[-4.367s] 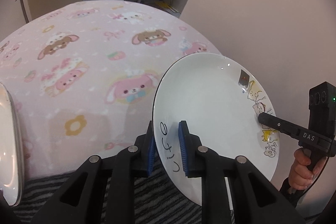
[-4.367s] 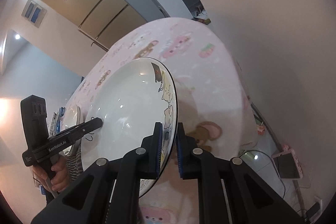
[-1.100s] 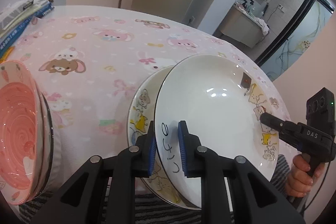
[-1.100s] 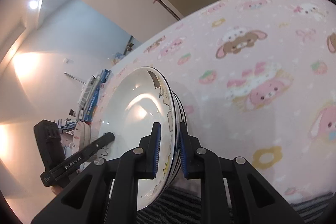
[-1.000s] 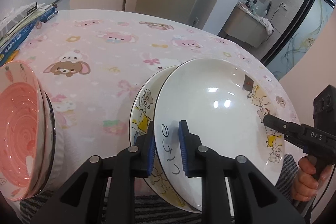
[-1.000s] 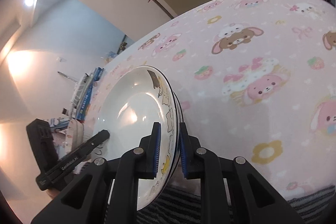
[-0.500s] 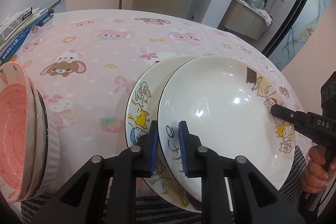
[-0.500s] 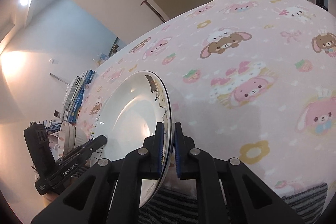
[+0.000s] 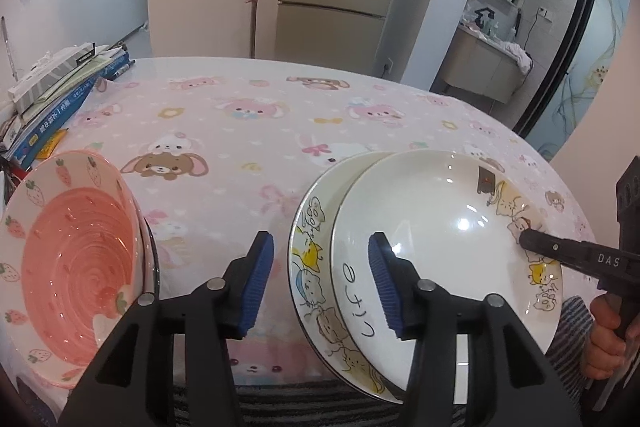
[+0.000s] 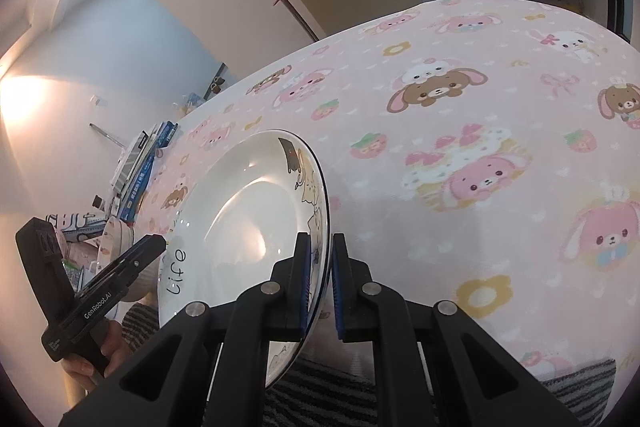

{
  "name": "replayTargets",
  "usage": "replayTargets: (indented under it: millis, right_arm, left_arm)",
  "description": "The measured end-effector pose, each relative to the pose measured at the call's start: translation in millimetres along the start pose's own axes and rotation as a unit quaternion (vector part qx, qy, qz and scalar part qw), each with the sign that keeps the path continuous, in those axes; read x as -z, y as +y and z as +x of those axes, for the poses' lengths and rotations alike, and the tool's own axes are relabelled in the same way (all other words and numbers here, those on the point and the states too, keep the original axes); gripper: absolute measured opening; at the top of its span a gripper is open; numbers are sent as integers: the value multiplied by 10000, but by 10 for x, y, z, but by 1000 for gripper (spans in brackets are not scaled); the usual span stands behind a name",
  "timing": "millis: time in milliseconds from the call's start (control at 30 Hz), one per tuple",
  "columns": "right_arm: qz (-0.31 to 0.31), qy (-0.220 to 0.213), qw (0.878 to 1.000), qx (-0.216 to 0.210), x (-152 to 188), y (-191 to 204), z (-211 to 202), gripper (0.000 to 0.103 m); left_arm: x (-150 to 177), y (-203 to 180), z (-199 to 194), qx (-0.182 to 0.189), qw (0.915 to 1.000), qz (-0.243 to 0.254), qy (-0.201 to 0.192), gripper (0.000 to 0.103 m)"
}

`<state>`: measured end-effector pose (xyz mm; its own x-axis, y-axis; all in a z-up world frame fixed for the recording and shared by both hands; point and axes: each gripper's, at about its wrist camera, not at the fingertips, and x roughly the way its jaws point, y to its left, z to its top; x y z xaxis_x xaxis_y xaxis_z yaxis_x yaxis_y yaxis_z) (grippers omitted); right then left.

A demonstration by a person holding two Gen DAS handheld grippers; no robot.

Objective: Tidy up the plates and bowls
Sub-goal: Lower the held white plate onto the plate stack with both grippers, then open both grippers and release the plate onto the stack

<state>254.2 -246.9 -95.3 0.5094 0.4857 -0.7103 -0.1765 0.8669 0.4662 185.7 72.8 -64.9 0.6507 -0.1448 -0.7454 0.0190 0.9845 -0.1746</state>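
The left wrist view shows the whole near side of the table (image 9: 248, 155), covered with a pink cartoon-animal cloth. At its near right lie two white plates with cat drawings: the top plate (image 9: 432, 227) sits shifted to the right on the lower plate (image 9: 310, 267), whose left rim shows as a crescent. At the near left is a pink strawberry bowl (image 9: 76, 255) nested in another dish, of which only a rim shows. A stack of books (image 9: 56, 95) lies at the far left edge. Only this view shows the bowl's inside and the lower plate's drawings.

The right wrist view looks along the top plate (image 10: 248, 227) from its right rim, so the plate appears edge-on and tilted, with the word "life" at its near left. The lower plate is barely told apart here. The bowl stack is only a small shape behind the other tool at far left.

The left gripper (image 9: 320, 275) has just been opening: its jaws are spread, the blue pads clear of the plates. The left rims of both plates lie between them, with the right pad above the top plate's inner face and the left pad out over the cloth.

The right gripper (image 10: 320, 283) has its jaws pressed onto the right rim of the top plate, pinching it. In the left wrist view its tip rests on the cat drawings, with a hand (image 9: 608, 339) on its handle.
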Motion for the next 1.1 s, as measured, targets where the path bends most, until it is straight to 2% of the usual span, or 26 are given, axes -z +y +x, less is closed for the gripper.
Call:
replayTargets:
  millis: [167,233,367,567,633,733,900,1100]
  right_arm:
    - [-222,-30,9996,159,14,65,21,10]
    - [-262,1,9995,158,19,75,41,10]
    - [-225,10,9996,167,23,61,44,10]
    - [-373,-4,9989,277,33,96,42,11]
    - [-373,6,9989,275,31,96,39,11]
    - [-364,23,9990,262,31,95,37,12]
    - [-306,71,9989,346,33,64,50,24]
    - [-203,154,9994,213,24,19,75,26]
  left_arm:
    - [14,-11,-101,4,9998,1,-195,50]
    - [12,-17,-161,48,9995,53,-310,55]
    - [11,-33,-178,-20,9993,67,-370,56]
    - [-8,-33,-350,210,9967,99,-778,61]
    - [-7,-52,-385,177,9958,141,-882,65]
    - [-6,-79,-361,119,9960,198,-859,66]
    - [-2,-60,-280,109,9974,127,-698,66]
    - [7,-37,-225,106,9982,48,-581,67]
